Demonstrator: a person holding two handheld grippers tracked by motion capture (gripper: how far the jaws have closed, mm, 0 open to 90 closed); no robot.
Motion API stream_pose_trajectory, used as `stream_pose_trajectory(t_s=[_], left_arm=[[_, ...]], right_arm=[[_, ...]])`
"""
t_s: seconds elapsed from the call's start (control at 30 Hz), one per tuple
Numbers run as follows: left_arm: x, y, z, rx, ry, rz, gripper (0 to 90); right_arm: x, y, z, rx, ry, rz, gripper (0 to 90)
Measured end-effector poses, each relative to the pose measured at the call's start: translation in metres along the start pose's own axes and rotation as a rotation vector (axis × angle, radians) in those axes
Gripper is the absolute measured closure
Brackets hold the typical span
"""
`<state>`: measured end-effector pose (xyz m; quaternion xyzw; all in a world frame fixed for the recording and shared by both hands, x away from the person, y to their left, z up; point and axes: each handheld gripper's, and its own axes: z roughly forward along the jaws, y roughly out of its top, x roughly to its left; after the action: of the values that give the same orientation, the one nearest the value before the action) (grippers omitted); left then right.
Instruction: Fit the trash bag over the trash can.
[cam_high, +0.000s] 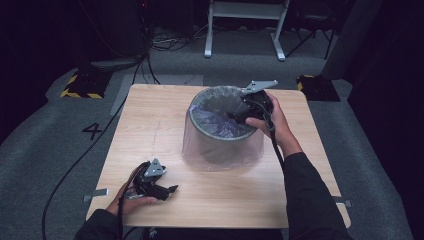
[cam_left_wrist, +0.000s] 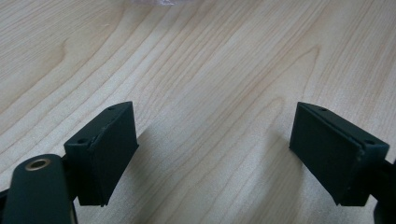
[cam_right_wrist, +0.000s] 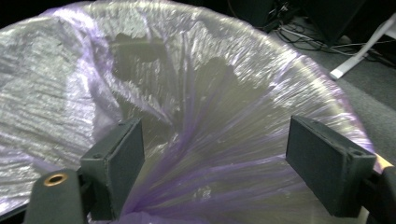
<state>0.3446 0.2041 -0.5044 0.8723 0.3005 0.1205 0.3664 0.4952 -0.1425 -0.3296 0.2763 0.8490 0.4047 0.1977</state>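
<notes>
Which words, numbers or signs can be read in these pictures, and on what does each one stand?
"4", a dark numeral on the grey floor left of the table.
A yellow-and-black hazard stripe pattern, with no letters, on the base plate on the floor at far left.
No readable text appears on the bin, its plastic liner, the tabletop or either hand-held gripper.

A bin (cam_high: 222, 132) lined with a bag (cam_right_wrist: 210, 140) stands mid-table (cam_high: 150, 130). My right gripper (cam_high: 245, 111) hangs over its right rim; my left gripper (cam_high: 162, 189) sits near the table's front-left edge.
</notes>
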Motion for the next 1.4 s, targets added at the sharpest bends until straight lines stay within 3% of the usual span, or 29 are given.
stream_pose_trajectory(t_s=[0.27,0.37,0.6,0.77,0.83,0.93,1.03,1.13,1.27,1.4], left_arm=[[0.000,0.000,0.000,0.001,0.000,0.001,14.5],[0.000,0.000,0.000,0.000,0.000,0.000,14.5],[0.000,0.000,0.000,0.000,0.000,0.000,14.5],[0.000,0.000,0.000,0.001,0.000,0.001,14.5],[0.000,0.000,0.000,0.001,0.000,0.001,14.5],[0.000,0.000,0.000,0.001,0.000,0.001,14.5],[0.000,0.000,0.000,0.001,0.000,0.001,14.5],[0.000,0.000,0.000,0.000,0.000,0.001,14.5],[0.000,0.000,0.000,0.000,0.000,0.000,14.5],[0.000,0.000,0.000,0.001,0.000,0.001,14.5]], right_arm=[[0.005,0.001,0.004,0.073,0.018,-0.062,20.0],[0.008,0.002,0.004,0.067,0.005,-0.083,21.0],[0.015,0.001,0.003,0.078,0.058,-0.158,21.8],[0.016,0.001,0.005,0.104,0.070,-0.161,22.9],[0.016,0.002,0.006,0.133,0.072,-0.159,22.8],[0.013,0.005,0.010,0.188,0.114,-0.147,21.9],[0.014,0.008,0.014,0.262,0.105,-0.166,21.2],[0.018,0.010,0.017,0.292,0.096,-0.189,20.9],[0.016,0.010,0.018,0.322,0.093,-0.165,20.8],[0.017,0.012,0.021,0.364,0.091,-0.172,20.7]])
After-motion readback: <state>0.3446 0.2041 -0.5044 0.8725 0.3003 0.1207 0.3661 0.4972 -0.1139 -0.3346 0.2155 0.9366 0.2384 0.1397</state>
